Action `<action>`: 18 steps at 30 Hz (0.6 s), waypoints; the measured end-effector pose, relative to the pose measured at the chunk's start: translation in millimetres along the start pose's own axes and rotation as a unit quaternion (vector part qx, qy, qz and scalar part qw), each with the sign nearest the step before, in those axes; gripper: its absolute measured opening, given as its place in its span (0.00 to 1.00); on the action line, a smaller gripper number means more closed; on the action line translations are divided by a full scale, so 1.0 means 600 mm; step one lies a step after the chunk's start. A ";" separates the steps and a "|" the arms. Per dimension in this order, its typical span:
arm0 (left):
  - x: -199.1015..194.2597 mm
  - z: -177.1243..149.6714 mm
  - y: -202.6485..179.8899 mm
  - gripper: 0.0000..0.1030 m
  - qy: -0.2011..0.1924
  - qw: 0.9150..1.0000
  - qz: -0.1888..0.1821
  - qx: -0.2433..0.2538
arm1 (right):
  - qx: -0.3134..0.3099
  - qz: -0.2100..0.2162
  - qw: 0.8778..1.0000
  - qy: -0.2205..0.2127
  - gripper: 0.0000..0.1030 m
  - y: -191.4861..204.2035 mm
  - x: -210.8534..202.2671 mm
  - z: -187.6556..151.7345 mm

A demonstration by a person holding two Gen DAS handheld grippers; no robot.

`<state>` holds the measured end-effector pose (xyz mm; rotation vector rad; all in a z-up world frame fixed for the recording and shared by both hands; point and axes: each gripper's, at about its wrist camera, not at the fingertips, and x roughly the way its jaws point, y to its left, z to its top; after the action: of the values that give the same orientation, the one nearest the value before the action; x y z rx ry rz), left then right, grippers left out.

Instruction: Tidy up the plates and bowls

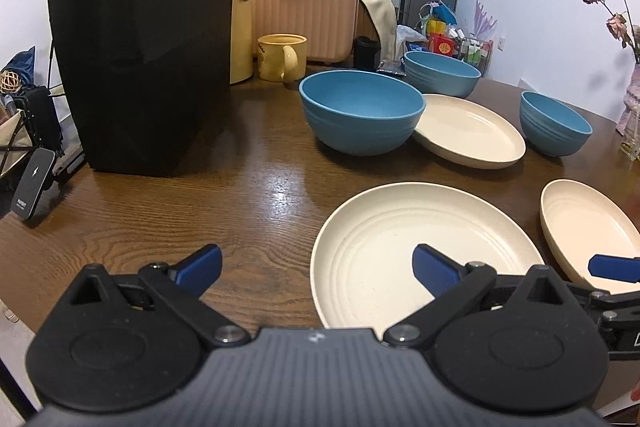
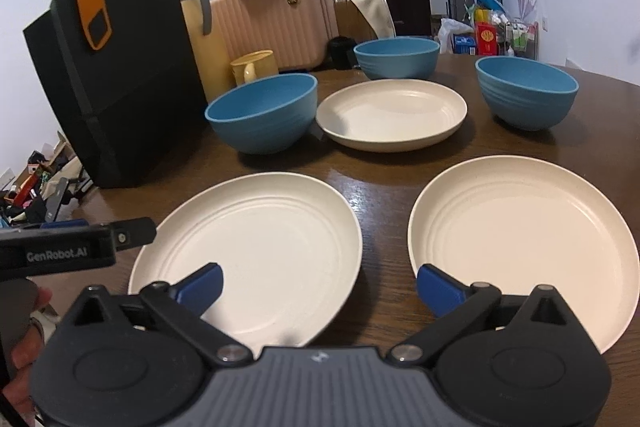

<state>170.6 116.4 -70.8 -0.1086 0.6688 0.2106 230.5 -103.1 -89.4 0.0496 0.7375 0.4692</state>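
Three cream plates and three blue bowls sit on a brown wooden table. In the right wrist view the near left plate and near right plate lie in front, the far plate behind, with the left bowl, back bowl and right bowl. My right gripper is open and empty over the gap between the near plates. My left gripper is open and empty, just left of the near left plate. The left bowl is ahead.
A tall black paper bag stands at the table's left. A yellow mug, a yellow jug and a pink suitcase are behind. A vase with dried flowers is at the far right.
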 end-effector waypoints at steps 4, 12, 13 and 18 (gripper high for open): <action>-0.012 -0.001 0.001 1.00 -0.005 1.000 0.000 -0.002 | 0.003 -0.003 1.000 -0.006 1.00 -0.001 -0.012 -0.001; -0.037 0.004 -0.002 1.00 -0.018 1.000 -0.005 -0.003 | 0.001 -0.013 1.000 -0.023 1.00 -0.005 -0.037 0.002; -0.040 0.006 -0.004 1.00 -0.020 1.000 -0.007 -0.001 | 0.000 -0.015 1.000 -0.025 1.00 -0.007 -0.041 0.004; -0.048 0.026 -0.024 1.00 -0.025 0.999 -0.018 0.013 | -0.005 -0.027 0.999 -0.037 1.00 -0.017 -0.056 0.018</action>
<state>161.3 100.5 -40.4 -0.0908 0.6185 0.1699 220.1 -125.3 -62.3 0.0368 0.6625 0.4185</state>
